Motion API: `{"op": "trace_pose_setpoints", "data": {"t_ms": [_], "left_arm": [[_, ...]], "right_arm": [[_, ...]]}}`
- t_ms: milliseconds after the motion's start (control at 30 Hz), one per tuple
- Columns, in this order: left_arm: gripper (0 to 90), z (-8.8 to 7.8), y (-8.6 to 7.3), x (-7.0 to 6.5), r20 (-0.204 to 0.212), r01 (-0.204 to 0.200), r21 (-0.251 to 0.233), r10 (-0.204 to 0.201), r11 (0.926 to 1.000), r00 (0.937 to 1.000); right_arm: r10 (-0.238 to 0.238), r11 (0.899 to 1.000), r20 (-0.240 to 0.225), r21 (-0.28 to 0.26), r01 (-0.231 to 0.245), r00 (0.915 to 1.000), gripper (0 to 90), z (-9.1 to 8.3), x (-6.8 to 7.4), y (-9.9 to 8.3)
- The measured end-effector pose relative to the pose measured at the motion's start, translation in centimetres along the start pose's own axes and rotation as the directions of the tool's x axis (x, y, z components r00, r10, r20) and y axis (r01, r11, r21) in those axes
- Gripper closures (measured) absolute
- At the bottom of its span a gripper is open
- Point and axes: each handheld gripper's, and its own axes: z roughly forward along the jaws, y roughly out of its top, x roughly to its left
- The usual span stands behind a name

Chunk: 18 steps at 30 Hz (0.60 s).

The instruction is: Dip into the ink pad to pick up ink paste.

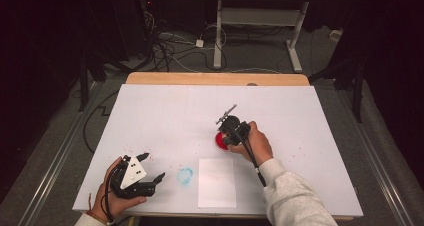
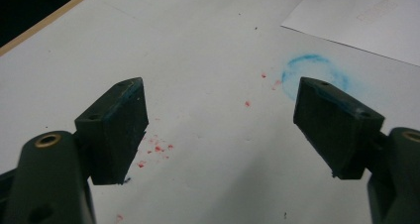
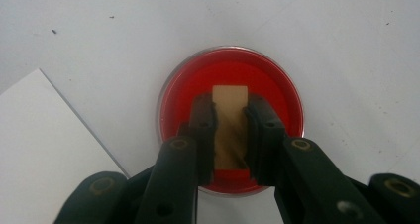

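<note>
A round clear dish of red paint [image 3: 230,80] sits on the white table cover; it shows as a red disc [image 1: 220,140] in the high view. My right gripper [image 3: 230,127] is shut on a small tan wooden block [image 3: 230,105], held upright directly over the red dish. The right gripper [image 1: 231,131] is near the table's middle. My left gripper [image 2: 220,125] stands open above the cover, nothing between its black pads [image 2: 121,130]. The left gripper [image 1: 150,168] rests at the front left in a hand.
A white sheet of paper [image 1: 217,182] lies at the front, between the two hands. A blue ring-shaped stain [image 1: 185,175] marks the cover beside it, also the blue ring [image 2: 314,73]. Red specks [image 2: 156,149] dot the cover. The wooden table edge [image 1: 217,78] runs along the far side.
</note>
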Motion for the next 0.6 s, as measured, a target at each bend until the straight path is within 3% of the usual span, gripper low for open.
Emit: {"op": "trace_pose_setpoints", "data": {"t_ms": [400, 533, 600], "left_arm": [[20.6, -0.1, -0.4, 0.5, 0.002, 0.018, -0.008, -0.018, 0.9998, 0.9998], [20.6, -0.1, -0.4, 0.5, 0.002, 0.018, -0.007, -0.018, 0.9998, 0.9998], [20.6, 0.0, -0.3, 0.5, 0.004, 0.021, -0.008, -0.021, 0.9997, 0.9998]], "right_arm": [[-0.001, 1.000, 0.001, 0.006, 0.001, 1.0000, 76.0, -0.2, 0.0, 0.1], [0.000, 0.999, 0.024, -0.034, 0.001, 0.9997, 76.0, -0.8, -0.1, 0.0], [0.006, 0.998, 0.011, -0.063, -0.005, 0.9999, 76.1, -1.5, -0.4, -0.1]]}}
